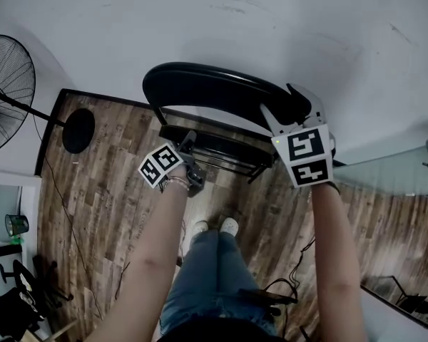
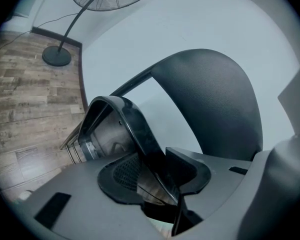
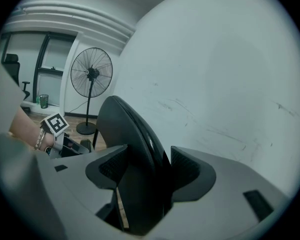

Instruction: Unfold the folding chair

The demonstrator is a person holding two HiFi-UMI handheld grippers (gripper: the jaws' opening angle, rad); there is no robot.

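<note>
- Left gripper (image 2: pixel 162 170) is clamped on the seat's (image 1: pixel 221 147) glossy rim. It is hard and slick, so it may slip under a sideways pull.
- Right gripper (image 3: pixel 142 166) pinches the backrest's (image 1: pixel 207 87) top edge, a good steadying hold.
- The chair (image 1: pixel 172 123) stands at the floor's (image 1: pixel 107 191) far edge against the wall (image 1: pixel 235 20). It looks stiff and fairly heavy.

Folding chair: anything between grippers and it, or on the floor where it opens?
Nothing between them: left gripper is shut on the seat rim, right gripper on the backrest. On the floor in front, only the person's shoes, close by; the fan base stands apart.
</note>
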